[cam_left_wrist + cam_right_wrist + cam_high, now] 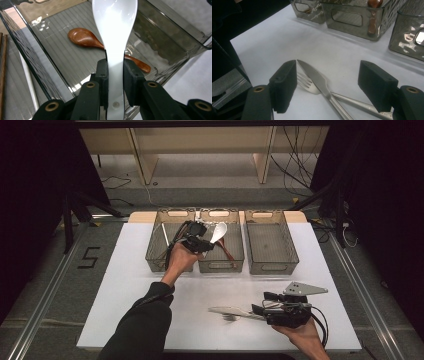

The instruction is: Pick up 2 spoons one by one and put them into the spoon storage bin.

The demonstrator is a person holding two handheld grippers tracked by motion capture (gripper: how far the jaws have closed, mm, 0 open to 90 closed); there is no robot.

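High view: fixed above the person's side of the counter (150,320), facing forward and down on three bins.
Left claw view: rides close over the middle bin (175,47), looking down inside.
Right claw view: low, near the counter, facing the middle bin's front wall.
Shared: middle bin (220,265).

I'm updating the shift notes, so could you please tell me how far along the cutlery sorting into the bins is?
Done: a wooden spoon lies in the middle bin, and chopsticks in the left bin. In hand: the left gripper is shut on a white spoon above the middle bin. Left: a knife and fork lie crossed on the table between the right gripper's open jaws; the right bin looks empty.
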